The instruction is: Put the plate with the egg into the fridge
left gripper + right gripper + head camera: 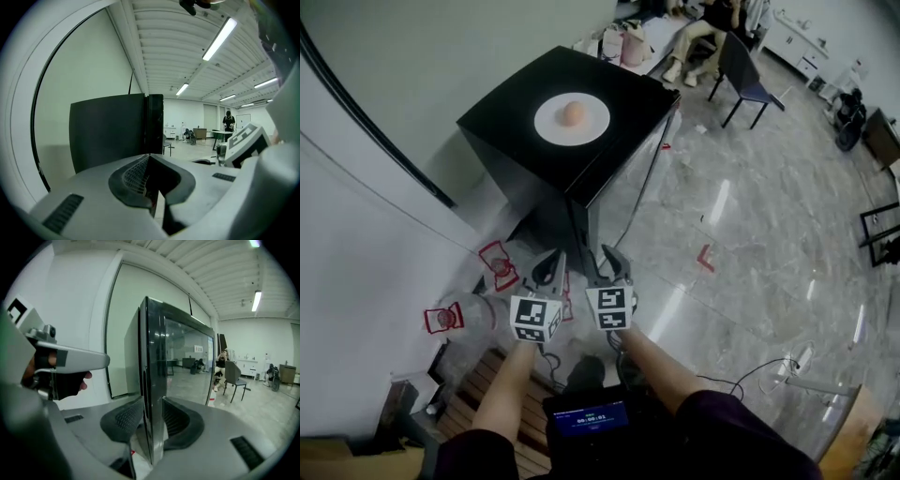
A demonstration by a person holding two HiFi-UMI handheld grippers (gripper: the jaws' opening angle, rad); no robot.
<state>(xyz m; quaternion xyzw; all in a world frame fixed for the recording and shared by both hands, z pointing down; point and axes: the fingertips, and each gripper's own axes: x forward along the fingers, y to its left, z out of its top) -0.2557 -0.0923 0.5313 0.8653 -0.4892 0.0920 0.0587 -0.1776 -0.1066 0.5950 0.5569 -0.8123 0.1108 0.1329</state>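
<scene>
A white plate (pixel 546 124) is seen on the flat top of a black fridge (pixel 511 141), near the middle of that top, and a single brownish egg (pixel 573 113) is carried at the centre of the plate. The fridge is set on a glossy marbled floor (pixel 750 216) beside a pale wall, and its glass door (pixel 628 183) is presented toward the open room, with the room reflected in it. Both grippers are held low in front of the fridge, just beside each other, well below the level of the plate, which is touched by neither. The right gripper (pixel 612 261) is placed at the upright free edge of the door; in the right gripper view that edge is seen standing between the two fingers (pixel 124 420), and it is clamped from both sides by the dark ribbed pads. How far the door is swung out from the body cannot be told. The left gripper (pixel 551 265) is pointed at the dark side of the fridge, and in the left gripper view its fingers are brought together at the tips with nothing held between them. A dark chair (pixel 748 80) is seen farther back across the floor, with a seated person (pixel 698 37) next to it. Red markings are laid on the floor by the base of the fridge, near the wall.
</scene>
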